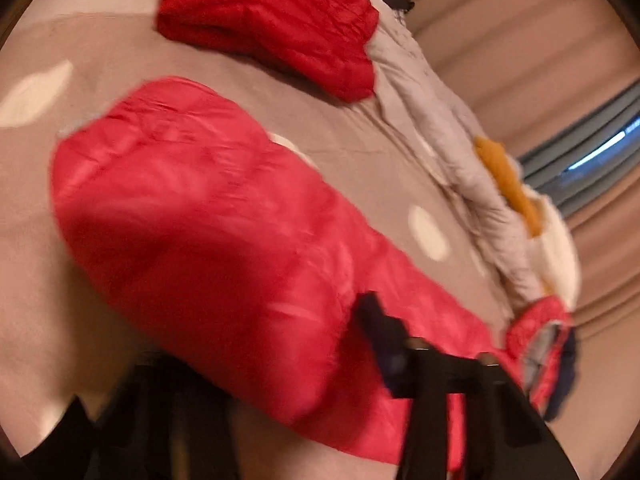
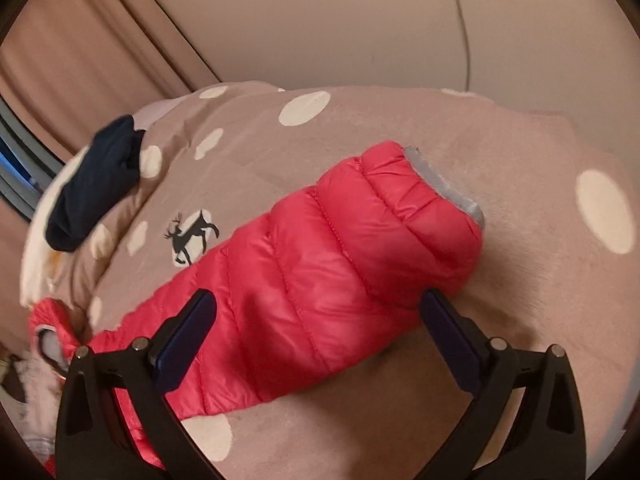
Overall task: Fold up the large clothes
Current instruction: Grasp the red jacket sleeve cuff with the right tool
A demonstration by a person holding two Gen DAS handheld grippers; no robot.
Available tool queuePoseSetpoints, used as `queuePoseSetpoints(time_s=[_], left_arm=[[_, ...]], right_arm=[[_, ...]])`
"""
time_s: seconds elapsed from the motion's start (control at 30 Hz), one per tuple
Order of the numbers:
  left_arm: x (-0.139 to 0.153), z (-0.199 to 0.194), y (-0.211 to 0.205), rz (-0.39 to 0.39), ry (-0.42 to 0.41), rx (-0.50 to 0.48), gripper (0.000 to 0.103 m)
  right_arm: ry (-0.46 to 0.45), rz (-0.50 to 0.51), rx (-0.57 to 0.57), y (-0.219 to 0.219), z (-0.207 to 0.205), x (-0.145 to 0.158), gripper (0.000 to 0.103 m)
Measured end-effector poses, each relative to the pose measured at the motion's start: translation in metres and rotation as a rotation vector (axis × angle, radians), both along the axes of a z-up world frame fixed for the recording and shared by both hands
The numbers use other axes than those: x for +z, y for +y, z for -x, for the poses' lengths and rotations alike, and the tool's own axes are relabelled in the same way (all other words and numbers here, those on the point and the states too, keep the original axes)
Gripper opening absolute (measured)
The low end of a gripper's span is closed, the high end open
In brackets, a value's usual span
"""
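A bright red puffer jacket (image 2: 320, 260) lies folded lengthwise on the bed, its grey-lined collar end (image 2: 444, 192) pointing away. My right gripper (image 2: 318, 320) is open just above it, with one blue pad (image 2: 192, 328) over its left side and the other fingertip (image 2: 448, 340) off its right edge. In the blurred left wrist view the same jacket (image 1: 208, 208) fills the middle. My left gripper (image 1: 324, 320) is shut on its near end. One finger (image 1: 380, 332) presses the fabric, and the other is hidden under the bulging jacket.
The bed cover (image 2: 520, 300) is taupe with white dots and a deer print (image 2: 192, 236). A darker red folded jacket (image 1: 272, 20) sits further back. A pale garment (image 1: 432, 120), a mustard one (image 1: 508, 184) and a navy one (image 2: 96, 184) lie along the bed's edge, by curtains (image 1: 520, 40).
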State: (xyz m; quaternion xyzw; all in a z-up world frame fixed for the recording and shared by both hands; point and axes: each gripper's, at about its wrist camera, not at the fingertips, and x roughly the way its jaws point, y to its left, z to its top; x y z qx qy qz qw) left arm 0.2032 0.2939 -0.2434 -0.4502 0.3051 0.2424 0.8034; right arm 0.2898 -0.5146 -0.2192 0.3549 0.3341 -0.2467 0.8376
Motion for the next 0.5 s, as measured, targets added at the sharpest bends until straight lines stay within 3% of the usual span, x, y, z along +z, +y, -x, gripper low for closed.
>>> queuePoseSetpoints(time_s=[0.1,0.13,0.2,0.23,0.27,0.33,0.4,0.43,0.5], left_arm=[[-0.006,0.012,0.007,0.016,-0.012,0.054,0.024],[-0.005,0.009,0.008,-0.009,0.009,0.061,0.022],[-0.003,0.003,0.005,-0.101,0.060,0.056,0.021],[0.000,0.002,-0.001,-0.159,0.095,0.060,0.021],[0.002,0.001,-0.006,-0.190,0.117,0.068,0.020],[0.005,0.004,-0.013,-0.216,0.148,0.097,0.020],[0.011,0.011,-0.017,-0.222,0.176,0.110,0.020],[0.014,0.015,-0.017,-0.224,0.175,0.118,0.019],[0.023,0.029,-0.021,-0.250,0.154,0.133,0.019]], right_arm=[[-0.102,-0.089,-0.068,-0.011,0.005,-0.014,0.102],[-0.139,-0.092,-0.087,-0.011,0.007,-0.015,0.097],[-0.135,-0.079,-0.108,-0.009,0.005,-0.018,0.056],[-0.125,-0.093,-0.123,-0.010,0.003,-0.024,0.025],[-0.140,-0.122,-0.137,-0.013,0.003,-0.030,0.015],[-0.211,-0.197,-0.178,-0.022,0.010,-0.039,0.007],[-0.233,-0.254,-0.208,-0.026,0.019,-0.034,0.007],[-0.231,-0.238,-0.224,-0.028,0.023,-0.027,0.005],[-0.210,-0.107,-0.263,-0.026,0.037,-0.004,0.004]])
